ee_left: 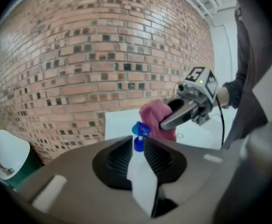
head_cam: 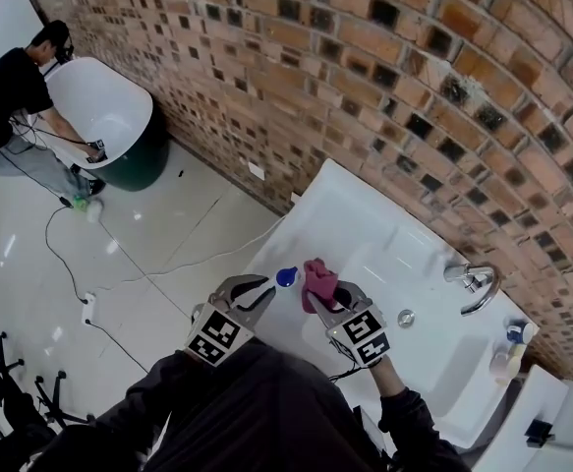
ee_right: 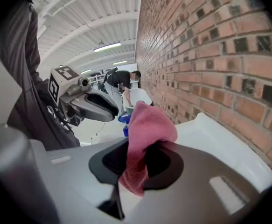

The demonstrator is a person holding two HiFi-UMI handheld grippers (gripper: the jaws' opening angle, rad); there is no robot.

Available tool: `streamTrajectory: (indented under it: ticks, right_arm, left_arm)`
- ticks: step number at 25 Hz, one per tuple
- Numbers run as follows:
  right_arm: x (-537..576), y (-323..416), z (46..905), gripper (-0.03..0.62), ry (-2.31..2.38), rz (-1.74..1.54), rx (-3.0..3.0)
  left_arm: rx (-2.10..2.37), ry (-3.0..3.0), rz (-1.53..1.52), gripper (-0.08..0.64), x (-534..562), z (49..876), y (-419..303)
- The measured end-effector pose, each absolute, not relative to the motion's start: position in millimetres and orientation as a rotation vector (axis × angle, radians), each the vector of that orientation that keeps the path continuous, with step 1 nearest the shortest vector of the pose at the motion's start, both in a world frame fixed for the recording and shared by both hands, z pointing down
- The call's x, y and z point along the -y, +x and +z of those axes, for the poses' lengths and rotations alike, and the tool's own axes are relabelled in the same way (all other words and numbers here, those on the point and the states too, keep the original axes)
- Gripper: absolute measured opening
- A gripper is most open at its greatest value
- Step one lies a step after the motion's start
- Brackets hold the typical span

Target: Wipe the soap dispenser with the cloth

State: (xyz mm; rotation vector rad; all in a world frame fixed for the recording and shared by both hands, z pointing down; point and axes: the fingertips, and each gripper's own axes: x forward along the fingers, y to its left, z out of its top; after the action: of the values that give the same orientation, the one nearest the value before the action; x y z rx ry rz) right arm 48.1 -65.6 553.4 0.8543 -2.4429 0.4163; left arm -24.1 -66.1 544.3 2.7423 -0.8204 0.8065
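My left gripper (head_cam: pixel 266 285) is shut on the soap dispenser (ee_left: pixel 142 171), a white bottle whose blue pump head (head_cam: pixel 286 277) stands up between the jaws. Its lower body is hidden by the gripper housing. A pink cloth (head_cam: pixel 317 278) is bunched in my right gripper (head_cam: pixel 327 298), which is shut on it. In the right gripper view the cloth (ee_right: pixel 147 129) rises from the jaws and folds over toward the pump head (ee_right: pixel 124 119). Both grippers are held over the near left corner of the white washbasin (head_cam: pixel 365 224), with cloth (ee_left: pixel 155 118) and pump close together; I cannot tell whether they touch.
A chrome tap (head_cam: pixel 475 283) and a drain (head_cam: pixel 405 317) lie to the right on the basin, and another bottle (head_cam: pixel 510 352) stands at its far right end. A brick wall (head_cam: pixel 365 67) runs behind. At the back left a person (head_cam: pixel 11 96) bends over a white tub (head_cam: pixel 99 106); cables (head_cam: pixel 80 283) cross the floor.
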Motion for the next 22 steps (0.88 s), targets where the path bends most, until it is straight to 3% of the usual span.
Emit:
streamTrajectory:
  ticks: [6, 22]
  right_arm:
    - [39, 42, 508, 0.073, 0.993, 0.369, 2.553]
    - [29, 26, 493, 0.07, 0.997, 0.323, 2.583]
  left_arm:
    - [0.94, 2.718, 0.652, 0.002, 63, 514, -36]
    - [0.892, 2.722, 0.596, 0.0, 50, 507, -31]
